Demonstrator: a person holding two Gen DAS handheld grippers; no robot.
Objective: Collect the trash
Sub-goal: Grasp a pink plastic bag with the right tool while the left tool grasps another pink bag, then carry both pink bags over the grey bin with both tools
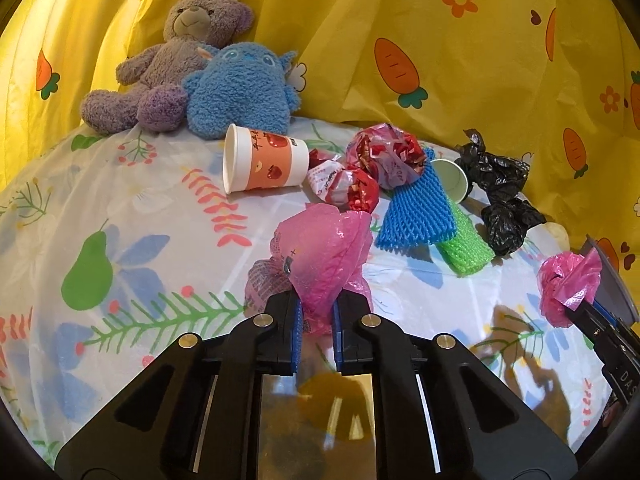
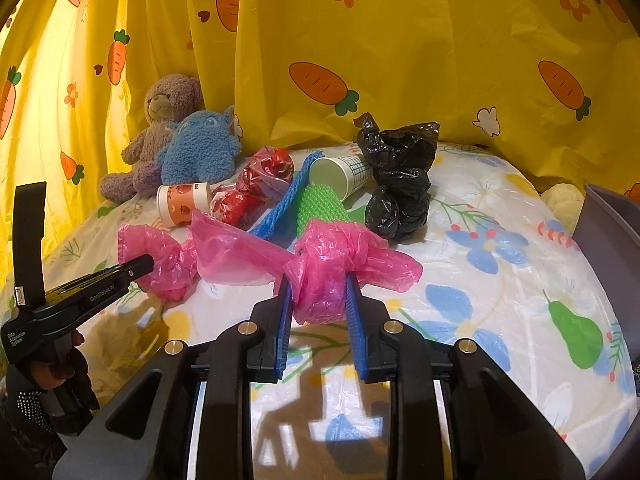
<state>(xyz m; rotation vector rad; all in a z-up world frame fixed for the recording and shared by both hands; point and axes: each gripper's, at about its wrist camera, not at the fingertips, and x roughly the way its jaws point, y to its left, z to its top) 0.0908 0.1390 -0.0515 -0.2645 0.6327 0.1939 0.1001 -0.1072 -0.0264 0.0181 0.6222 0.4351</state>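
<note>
The left gripper (image 1: 316, 312) has its fingers pinched onto a crumpled pink plastic bag (image 1: 320, 252) on the flower-printed desk cover (image 1: 132, 216); the right gripper (image 2: 318, 304) clamps a second knotted pink plastic bag (image 2: 332, 264), jaws partly closed. Beyond lie blue foam netting (image 1: 416, 212), green netting (image 1: 466, 246), black bags (image 1: 500, 196), two paper cups — then plush toys against the yellow curtain (image 1: 440, 32). A grey bin rim (image 2: 608, 220) stands at right.

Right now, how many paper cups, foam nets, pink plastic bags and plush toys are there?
Paper cups: 2, orange apple cup, green grid cup
Foam nets: 2, blue net, green net
Pink plastic bags: 2, one in the left claw, one in the right claw
Plush toys: 2, purple bear, blue plush
Total: 8
</note>
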